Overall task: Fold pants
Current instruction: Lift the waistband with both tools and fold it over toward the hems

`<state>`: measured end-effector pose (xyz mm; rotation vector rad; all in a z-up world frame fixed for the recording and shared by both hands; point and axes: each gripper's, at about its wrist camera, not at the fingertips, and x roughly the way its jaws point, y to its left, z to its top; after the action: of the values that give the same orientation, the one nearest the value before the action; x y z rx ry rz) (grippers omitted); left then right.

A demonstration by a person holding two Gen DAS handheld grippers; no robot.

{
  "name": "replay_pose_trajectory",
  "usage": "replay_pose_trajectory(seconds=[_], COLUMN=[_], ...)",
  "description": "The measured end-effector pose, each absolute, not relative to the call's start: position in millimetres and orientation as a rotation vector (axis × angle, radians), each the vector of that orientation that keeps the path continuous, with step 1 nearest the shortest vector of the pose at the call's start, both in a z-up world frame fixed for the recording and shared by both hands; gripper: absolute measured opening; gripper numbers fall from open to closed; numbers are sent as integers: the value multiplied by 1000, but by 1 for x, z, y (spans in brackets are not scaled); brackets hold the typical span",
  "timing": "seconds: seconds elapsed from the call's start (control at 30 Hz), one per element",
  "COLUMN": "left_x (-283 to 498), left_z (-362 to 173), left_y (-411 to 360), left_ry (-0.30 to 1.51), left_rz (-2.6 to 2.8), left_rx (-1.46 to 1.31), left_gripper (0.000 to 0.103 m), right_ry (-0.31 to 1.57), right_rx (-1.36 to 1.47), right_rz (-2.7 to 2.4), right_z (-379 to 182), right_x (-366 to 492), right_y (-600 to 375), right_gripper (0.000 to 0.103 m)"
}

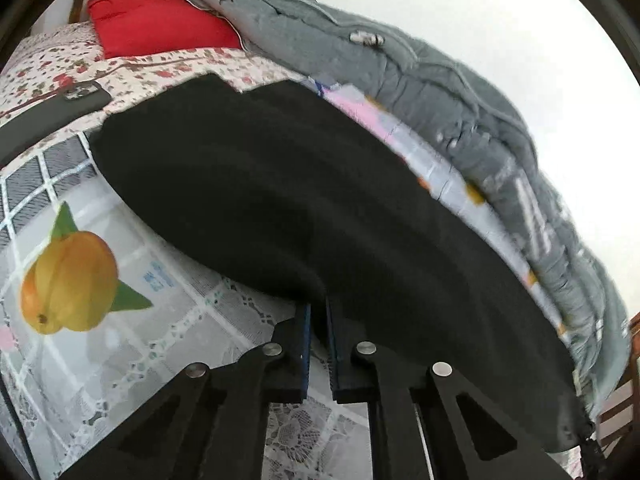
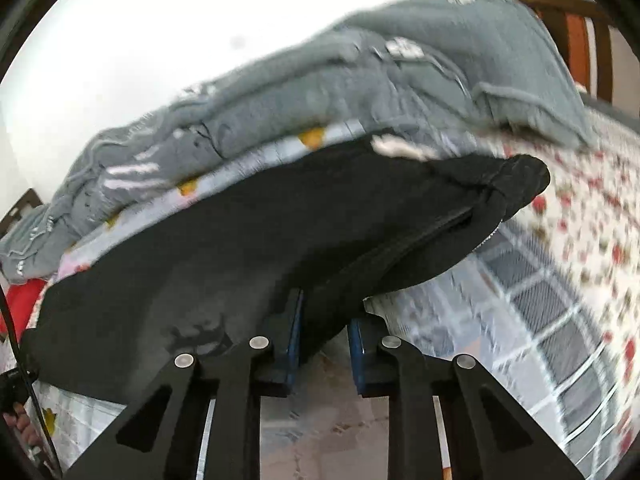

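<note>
Black pants [image 1: 304,200] lie spread across a bed with a patterned sheet. My left gripper [image 1: 319,310] is shut on the near edge of the pants, the cloth pinched between its blue-padded fingers [image 1: 306,336]. In the right wrist view the pants [image 2: 248,240] show their gathered waistband [image 2: 516,184] at the right end. My right gripper [image 2: 324,316] holds the near edge of the pants between its fingers [image 2: 292,332], with the jaws somewhat apart and cloth bunched in the gap.
A grey quilt [image 1: 420,76] is piled along the far side of the bed, also in the right wrist view [image 2: 320,92]. A red pillow [image 1: 160,20] and a black phone [image 1: 52,114] lie at the far left. The sheet bears a printed orange fruit [image 1: 68,280].
</note>
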<state>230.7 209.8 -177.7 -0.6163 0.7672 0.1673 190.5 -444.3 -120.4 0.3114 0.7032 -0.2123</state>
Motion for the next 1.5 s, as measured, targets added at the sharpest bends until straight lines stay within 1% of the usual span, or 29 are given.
replay_pose_trajectory(seconds=[0.2, 0.37, 0.6, 0.73, 0.97, 1.03, 1.07, 1.1, 1.13, 1.17, 1.33, 1.43, 1.5], left_x=[239, 273, 322, 359, 412, 418, 421, 422, 424, 424, 426, 428, 426], left_z=[-124, -95, -97, -103, -123, -131, -139, -143, -147, -149, -159, -160, -159], left_y=[194, 182, 174, 164, 155, 152, 151, 151, 152, 154, 157, 155, 152], left_ry=[668, 603, 557, 550, 562, 571, 581, 595, 606, 612, 631, 641, 631], left_rz=[171, 185, 198, 204, 205, 224, 243, 260, 270, 274, 277, 286, 290], left_rx=[-502, -430, -384, -310, -258, -243, -236, -234, -240, -247, -270, -252, -238], left_gripper=[7, 7, 7, 7, 7, 12, 22, 30, 47, 56, 58, 58, 60], right_ry=[626, 581, 549, 545, 614, 621, 625, 629, 638, 633, 599, 670, 710], right_rx=[316, 334, 330, 347, 365, 409, 437, 462, 482, 487, 379, 312, 240], right_rz=[-161, -144, -140, -151, -202, -196, -180, -157, -129, -105, -102, -95, -107], right_z=[-77, -66, -70, -75, -107, -120, -125, -130, -133, -134, -133, -143, -147], right_x=[211, 243, 292, 328, 398, 407, 410, 412, 413, 411, 400, 407, 413], right_y=[-440, -441, -443, -449, -458, -462, -464, -465, -466, -465, -444, -430, -418], right_gripper=[19, 18, 18, 18, 18, 27, 38, 53, 57, 58, 61, 62, 62])
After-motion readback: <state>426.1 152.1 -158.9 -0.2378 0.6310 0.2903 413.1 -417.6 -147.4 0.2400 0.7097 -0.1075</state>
